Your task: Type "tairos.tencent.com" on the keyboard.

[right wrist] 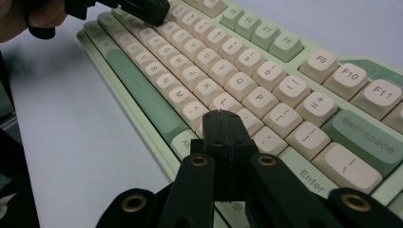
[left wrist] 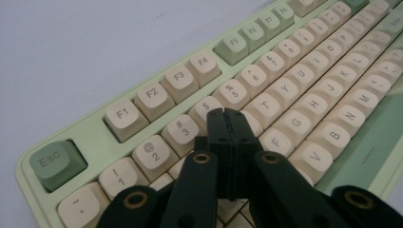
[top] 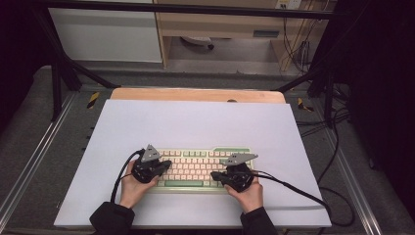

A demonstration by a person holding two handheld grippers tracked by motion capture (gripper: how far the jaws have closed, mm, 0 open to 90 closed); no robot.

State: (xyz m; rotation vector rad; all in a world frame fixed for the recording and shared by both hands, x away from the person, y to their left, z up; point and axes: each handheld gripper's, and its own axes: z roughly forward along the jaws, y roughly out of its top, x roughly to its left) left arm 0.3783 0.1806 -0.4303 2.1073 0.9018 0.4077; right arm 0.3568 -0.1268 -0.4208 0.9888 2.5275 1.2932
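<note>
The left gripper (left wrist: pixel 227 116) has its two black jaws pressed flat together with nothing between them, the tips hovering over the keys just below the number row, near the 4 and 5 keys, at the left part of the keyboard (left wrist: pixel 90 137). The right gripper (right wrist: pixel 223 116) is likewise closed on nothing, jaws meeting along one seam, tips over the lower right letter area close to the L and P keys, with the Enter key (right wrist: pixel 311 176) and the green Backspace key (right wrist: pixel 366 137) just beside it. In the high view the left gripper (top: pixel 164 166) and right gripper (top: pixel 218 175) sit over opposite ends of the pale green keyboard (top: pixel 195 152) with cream keys, which lies on the near half of a white table top (top: pixel 195 122), each gripper gripped by a hand with a dark sleeve
</note>
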